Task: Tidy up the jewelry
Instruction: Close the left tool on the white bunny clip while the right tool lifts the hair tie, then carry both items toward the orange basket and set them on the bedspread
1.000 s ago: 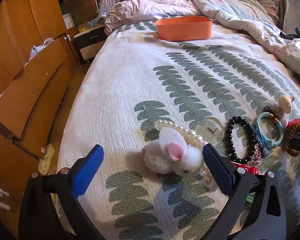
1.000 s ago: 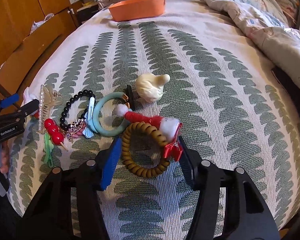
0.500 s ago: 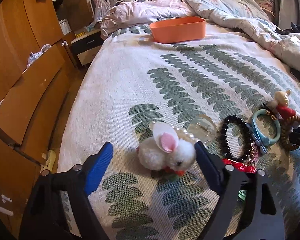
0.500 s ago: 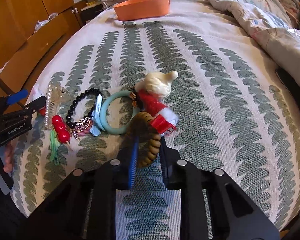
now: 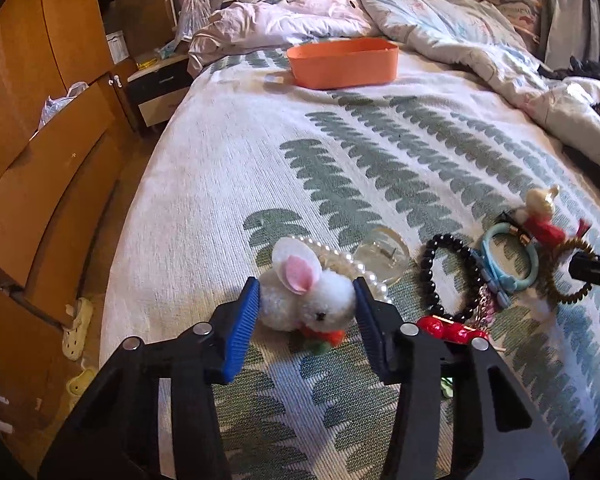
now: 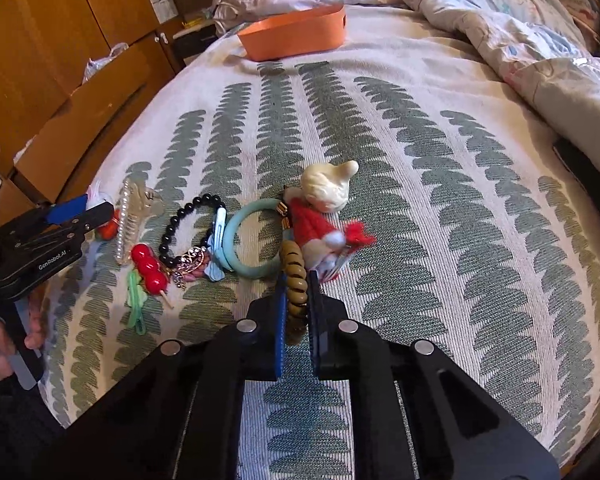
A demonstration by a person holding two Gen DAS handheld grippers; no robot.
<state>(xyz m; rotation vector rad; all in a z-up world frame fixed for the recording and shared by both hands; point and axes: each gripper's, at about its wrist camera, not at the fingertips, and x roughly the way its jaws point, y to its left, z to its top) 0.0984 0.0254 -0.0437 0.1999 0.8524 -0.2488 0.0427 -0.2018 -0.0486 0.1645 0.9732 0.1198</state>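
Two grippers busy, your left gripper (image 5: 306, 302) pinching the fluffy bunny (image 5: 310, 300), right gripper (image 6: 299, 294) clamped on the brown coil tie (image 6: 296, 280), orange bin (image 5: 343, 62) upper centre

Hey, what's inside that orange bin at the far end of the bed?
Nothing can be made out inside the orange bin: both views show only its outer wall, rim and a strip of bare inner wall. Its floor is hidden behind the near wall.

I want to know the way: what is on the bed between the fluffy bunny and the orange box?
Nothing: between the bunny and the orange box there is only bare leaf-patterned bedspread, seen in the left wrist view.
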